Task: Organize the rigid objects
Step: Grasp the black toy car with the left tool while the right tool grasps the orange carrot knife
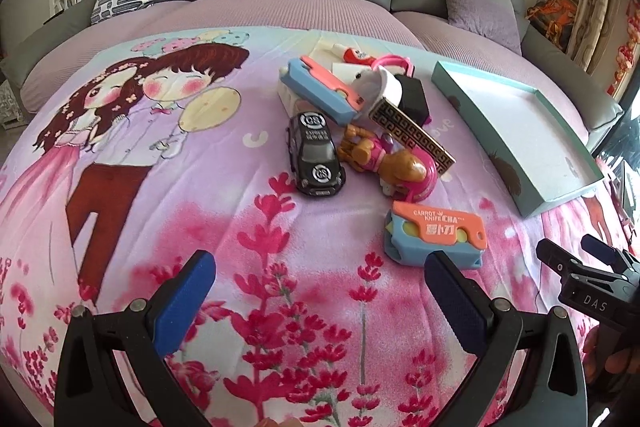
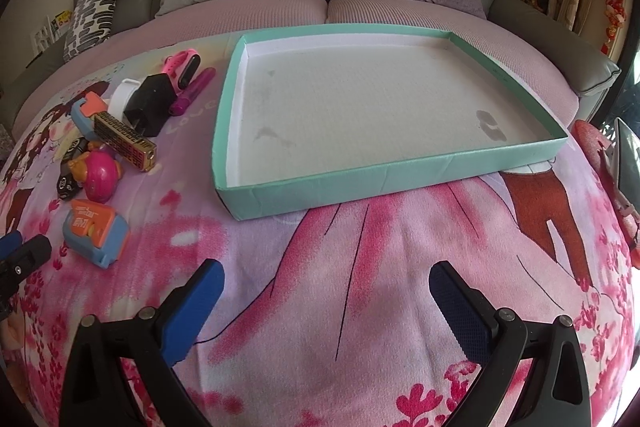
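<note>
In the left wrist view, the left gripper [image 1: 320,291] hangs over a cartoon-printed blanket [image 1: 168,211] with its blue-padded fingers [image 1: 186,301] spread wide and nothing between them. The toys lie in a loose heap beyond the fingertips, toward the far right of the gap. Nearest is a blue and orange carrot knife toy [image 1: 434,233], just beyond the right finger and apart from it. Farther off, a black toy car [image 1: 316,155] sits left of a brown and pink dog figure [image 1: 390,161], and the two look to be touching. A gold-patterned black bar [image 1: 412,137] leans across the pile, with a second blue and pink toy [image 1: 324,91], a white cup-like piece [image 1: 384,85] and a black block [image 1: 414,95] behind it. The teal box lid [image 1: 560,195], white inside, lies at the far right, well apart from the heap. The right gripper [image 1: 576,259] shows at the right edge, its fingers parted. In the right wrist view, the right gripper [image 2: 326,303] also has its fingers [image 2: 192,311] wide apart and holds nothing, above bare blanket. The teal box lid [image 2: 384,179] lies straight ahead, beyond the fingertips, with nothing inside. The heap sits to the far left: the carrot knife toy [image 2: 94,231] nearest, the dog figure [image 2: 100,175] behind it, then the gold-patterned bar [image 2: 124,139], the black block [image 2: 150,103] and a pink watch band [image 2: 182,67].
</note>
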A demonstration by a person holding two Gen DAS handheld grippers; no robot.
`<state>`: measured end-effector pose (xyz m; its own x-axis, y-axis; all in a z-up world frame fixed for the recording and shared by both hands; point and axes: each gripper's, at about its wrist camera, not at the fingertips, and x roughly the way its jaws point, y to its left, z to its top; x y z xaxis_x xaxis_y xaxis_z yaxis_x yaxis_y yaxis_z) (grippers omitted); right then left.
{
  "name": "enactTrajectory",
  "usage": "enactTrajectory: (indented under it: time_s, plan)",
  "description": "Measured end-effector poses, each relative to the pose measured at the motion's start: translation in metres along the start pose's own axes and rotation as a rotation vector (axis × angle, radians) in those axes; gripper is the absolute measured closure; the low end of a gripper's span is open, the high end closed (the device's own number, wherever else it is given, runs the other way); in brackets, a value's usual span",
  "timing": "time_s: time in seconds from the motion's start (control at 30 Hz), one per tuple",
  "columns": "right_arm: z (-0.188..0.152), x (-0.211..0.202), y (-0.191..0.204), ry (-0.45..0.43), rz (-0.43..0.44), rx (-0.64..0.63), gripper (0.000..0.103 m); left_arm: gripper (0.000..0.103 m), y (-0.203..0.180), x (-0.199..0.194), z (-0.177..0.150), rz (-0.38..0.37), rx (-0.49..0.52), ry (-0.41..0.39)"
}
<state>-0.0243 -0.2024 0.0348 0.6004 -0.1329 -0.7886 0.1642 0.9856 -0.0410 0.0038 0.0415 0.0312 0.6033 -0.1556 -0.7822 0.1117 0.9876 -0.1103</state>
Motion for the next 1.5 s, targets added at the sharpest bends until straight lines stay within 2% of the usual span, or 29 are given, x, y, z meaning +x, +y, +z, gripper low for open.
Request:
enactTrajectory:
  time_s: [0.1,0.3,0.43,0.57,0.8,0.9,1.0,1.23,1.5]
  plan:
    - [0.012,-0.016,0.016,-0.043,0.057,-0.024,0.0,0.0,0.011,-0.007,0.011,0.031,-0.007,0.001]
    - [0.028,-0.013,0.055,0.005,0.159,-0.024,0.0,0.0,0.037,-0.014,0.028,0.069,-0.048,0.018]
    - [0.023,-0.005,0.092,0.029,0.17,-0.073,0.0,0.0,0.05,-0.01,0.029,0.093,-0.067,0.04]
    - [0.024,0.007,0.108,0.067,0.216,-0.058,0.0,0.0,0.058,-0.002,0.031,0.094,-0.075,0.054]
    - [0.018,0.019,0.134,0.091,0.201,-0.102,0.0,0.0,0.065,0.015,0.036,0.066,-0.11,0.093]
    - [0.017,0.022,0.137,0.088,0.186,-0.1,0.0,0.0,0.064,0.02,0.038,0.058,-0.114,0.095]
    - [0.017,0.022,0.134,0.081,0.17,-0.095,0.0,0.0,0.063,0.026,0.043,0.014,-0.136,0.103]
    - [0.017,0.022,0.117,0.079,0.161,-0.058,0.001,0.0,0.046,0.041,0.058,-0.031,-0.111,0.108]
    - [0.019,0.021,0.105,0.076,0.165,-0.034,0.014,0.005,0.039,0.06,0.072,-0.055,-0.132,0.116]
